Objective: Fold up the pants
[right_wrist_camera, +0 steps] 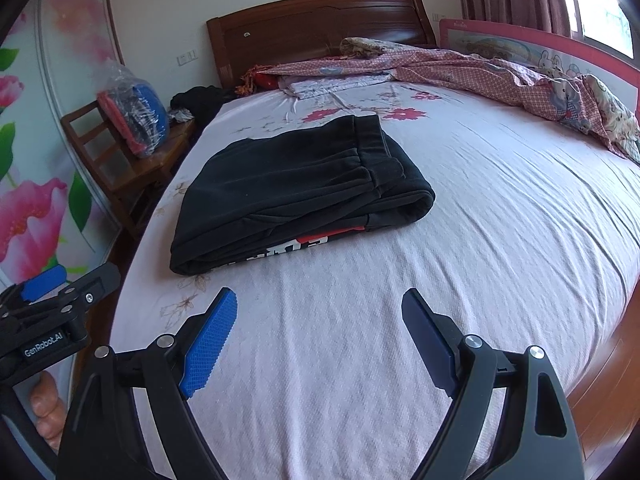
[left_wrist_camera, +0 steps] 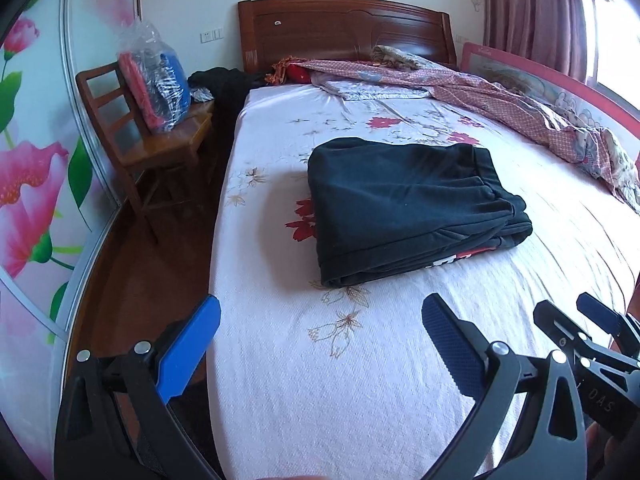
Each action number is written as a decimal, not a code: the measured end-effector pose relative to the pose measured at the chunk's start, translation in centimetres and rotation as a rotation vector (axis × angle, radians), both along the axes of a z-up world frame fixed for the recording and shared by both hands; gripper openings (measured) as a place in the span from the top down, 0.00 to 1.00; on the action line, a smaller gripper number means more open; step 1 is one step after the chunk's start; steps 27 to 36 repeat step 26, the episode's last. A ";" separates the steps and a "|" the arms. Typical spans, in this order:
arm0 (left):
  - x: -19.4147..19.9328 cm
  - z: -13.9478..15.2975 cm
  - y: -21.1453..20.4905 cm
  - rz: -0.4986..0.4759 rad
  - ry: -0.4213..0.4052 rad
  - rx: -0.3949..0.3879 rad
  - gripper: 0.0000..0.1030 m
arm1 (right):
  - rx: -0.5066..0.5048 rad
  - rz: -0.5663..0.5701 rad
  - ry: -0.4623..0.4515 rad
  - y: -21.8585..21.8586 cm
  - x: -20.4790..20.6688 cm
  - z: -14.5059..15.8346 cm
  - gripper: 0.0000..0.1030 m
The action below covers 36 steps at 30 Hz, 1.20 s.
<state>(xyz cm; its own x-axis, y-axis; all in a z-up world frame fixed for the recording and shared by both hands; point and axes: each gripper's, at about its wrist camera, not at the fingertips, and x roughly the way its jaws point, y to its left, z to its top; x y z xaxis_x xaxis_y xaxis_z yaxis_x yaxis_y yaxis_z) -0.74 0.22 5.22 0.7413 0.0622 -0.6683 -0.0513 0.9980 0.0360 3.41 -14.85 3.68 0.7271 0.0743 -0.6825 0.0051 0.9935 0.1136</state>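
Observation:
Black pants lie folded in a thick rectangle on the bed's white floral sheet, with a red and white print showing at the near edge. They also show in the right wrist view. My left gripper is open and empty, held back from the pants above the near part of the bed. My right gripper is open and empty too, just short of the pants. The right gripper appears at the right edge of the left wrist view.
A crumpled pink patterned quilt lies along the far and right side of the bed. A wooden headboard stands at the back. A wooden chair with a plastic-wrapped bundle stands left of the bed. A wood floor runs along the left.

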 end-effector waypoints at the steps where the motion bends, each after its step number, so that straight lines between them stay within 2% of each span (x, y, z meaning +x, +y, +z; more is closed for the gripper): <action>1: 0.0 0.0 0.0 0.000 0.001 -0.009 0.02 | 0.003 0.002 0.000 0.0 0.0 0.0 0.19; 11: -0.4 0.5 0.2 0.029 -0.022 -0.016 0.02 | 0.010 0.002 -0.011 0.1 -0.2 0.4 0.19; 21: 0.8 -0.8 1.3 0.084 0.070 -0.053 0.02 | 0.014 -0.013 -0.015 -0.1 -0.2 0.7 0.19; 26: 1.2 -2.1 2.0 0.107 0.115 -0.114 0.02 | 0.022 -0.033 -0.001 -0.5 -0.1 0.4 0.19; 36: 1.2 -2.1 2.0 0.107 0.115 -0.114 0.02 | 0.022 -0.033 -0.001 -0.5 -0.1 0.4 0.19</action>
